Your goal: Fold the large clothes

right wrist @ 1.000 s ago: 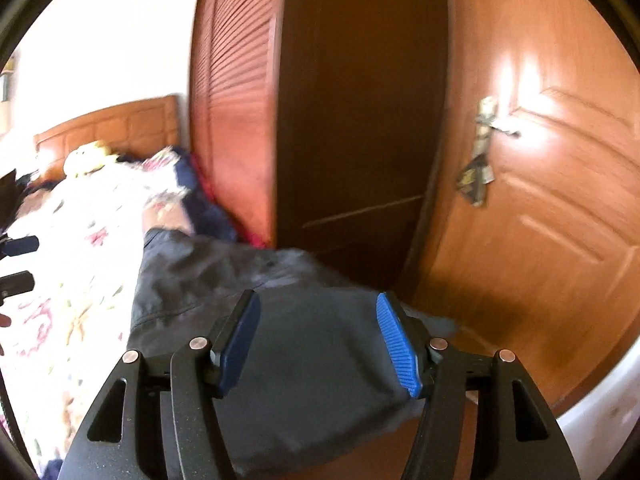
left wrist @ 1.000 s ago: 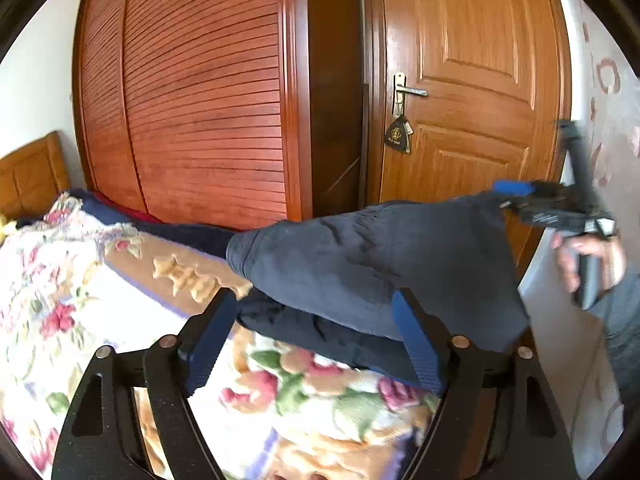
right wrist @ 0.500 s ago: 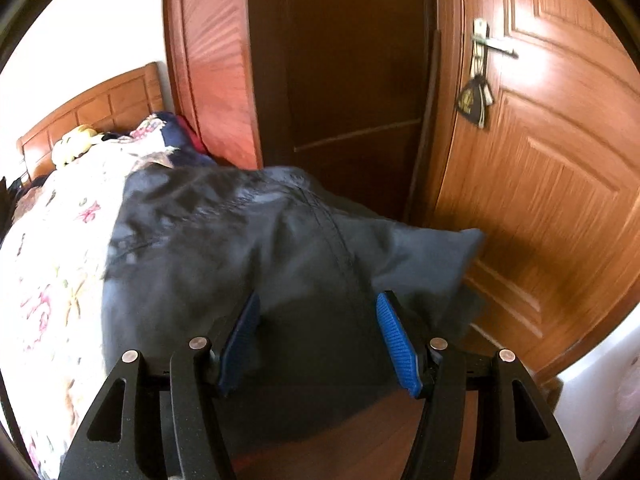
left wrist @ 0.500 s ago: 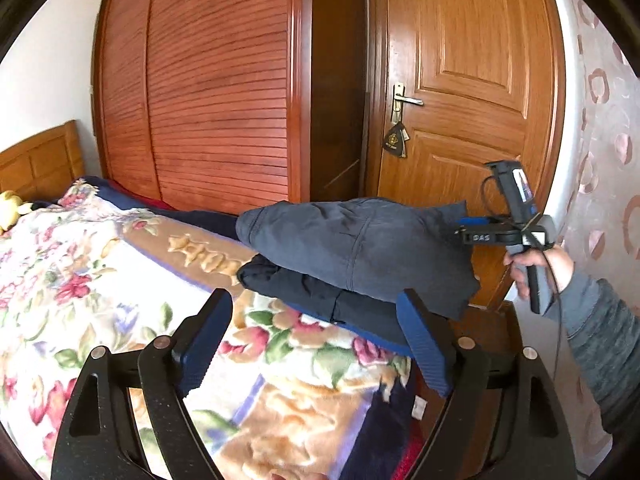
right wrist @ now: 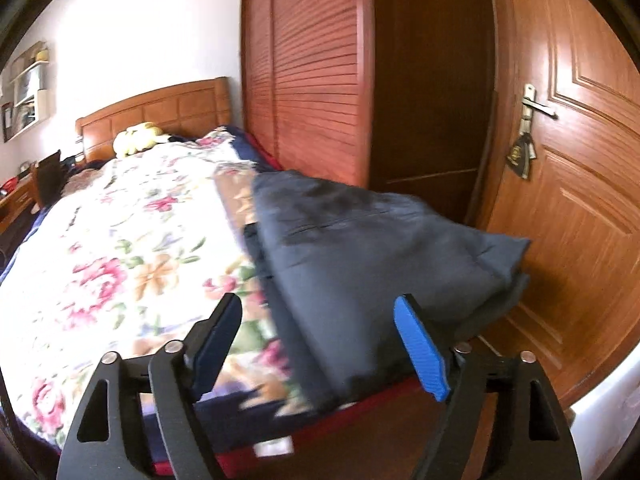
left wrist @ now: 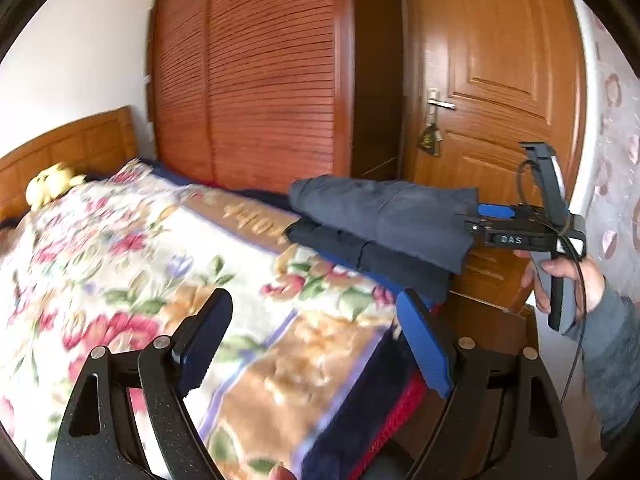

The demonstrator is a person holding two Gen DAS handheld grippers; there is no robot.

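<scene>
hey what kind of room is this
Most likely a home bedroom: a bed with a floral blanket and wooden headboard, a louvred wardrobe beside it, and a panelled door.

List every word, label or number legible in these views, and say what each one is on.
"DAS": white letters on the black body of the right gripper, seen from the left wrist view.
Gold characters on the blanket border: too blurred to read.
Tag on the door key: unreadable.

Matt dark cloth garment (right wrist: 360, 264); glossy wood door (right wrist: 580, 200); fleecy floral blanket (left wrist: 132, 264)
</scene>
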